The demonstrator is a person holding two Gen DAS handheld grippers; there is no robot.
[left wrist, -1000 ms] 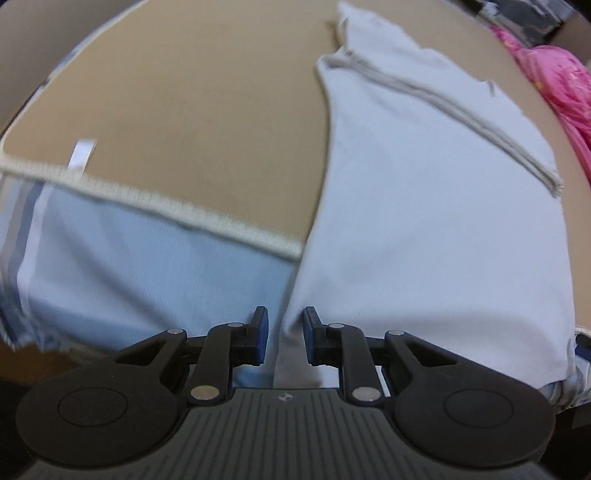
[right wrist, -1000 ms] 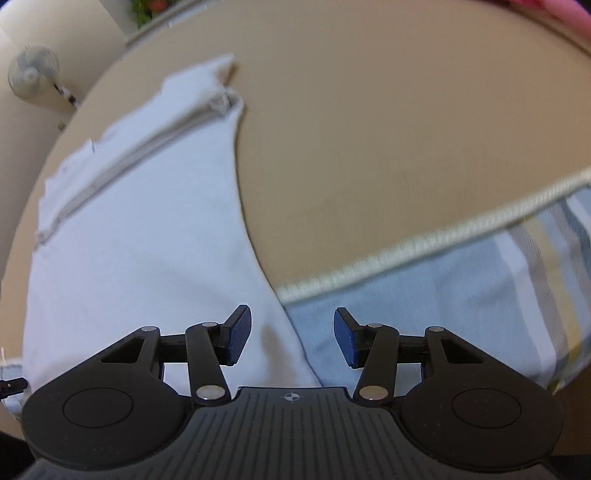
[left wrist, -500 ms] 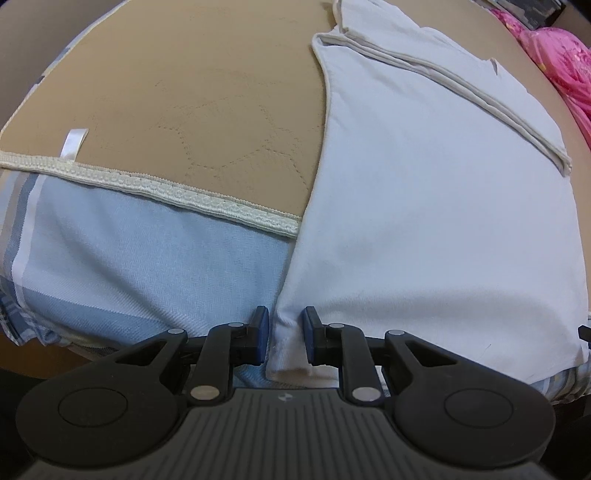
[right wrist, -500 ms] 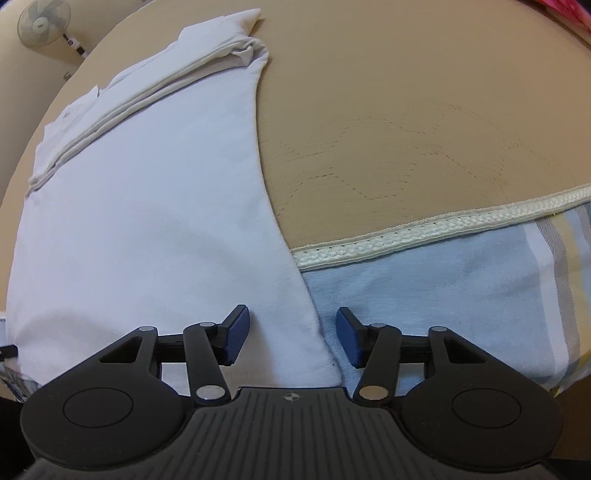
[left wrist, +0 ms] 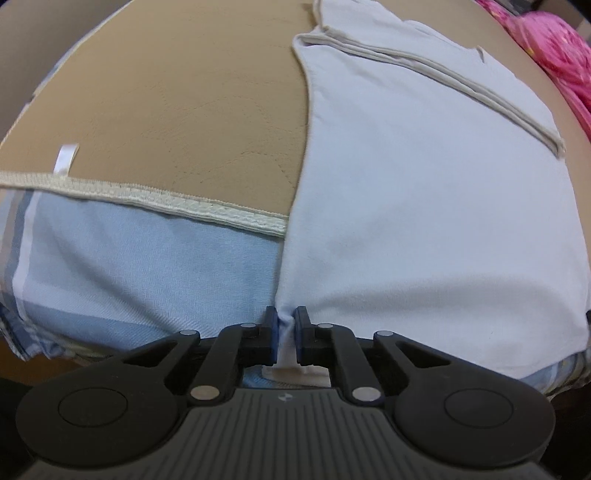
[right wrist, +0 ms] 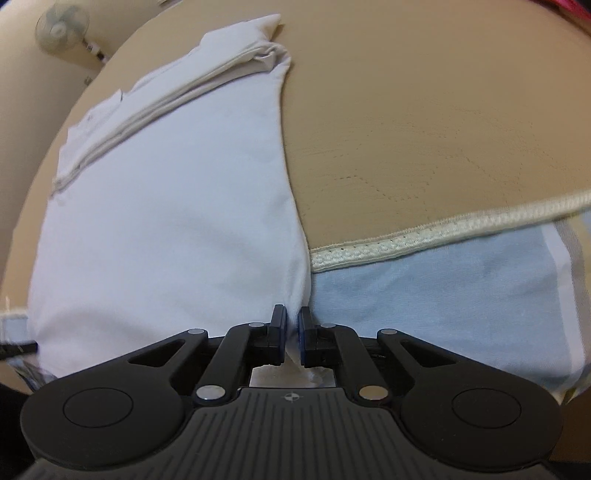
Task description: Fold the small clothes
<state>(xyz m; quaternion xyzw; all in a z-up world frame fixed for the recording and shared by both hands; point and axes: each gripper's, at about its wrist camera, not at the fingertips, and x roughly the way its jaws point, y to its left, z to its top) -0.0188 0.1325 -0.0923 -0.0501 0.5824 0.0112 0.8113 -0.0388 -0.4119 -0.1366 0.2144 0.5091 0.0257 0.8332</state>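
Observation:
A white garment [left wrist: 424, 177] lies flat on a tan quilted mat [left wrist: 184, 103], its near end hanging over the mat's edge onto a light blue striped sheet [left wrist: 147, 273]. Its far end is folded over with a grey-trimmed hem. My left gripper [left wrist: 285, 325] is shut on the garment's near left corner. In the right wrist view the same garment [right wrist: 177, 199] fills the left half, and my right gripper [right wrist: 292, 326] is shut on its near right corner.
The mat has a cream braided border [left wrist: 221, 214] and a small white tag [left wrist: 65, 158]. A pink garment [left wrist: 554, 51] lies at the far right. A wall fan [right wrist: 61, 27] stands beyond the bed at the far left in the right wrist view.
Both grippers closed on the garment's near corners; the right one was wide open, the left one narrowly open. Both views moved in lower and closer to the bed edge.

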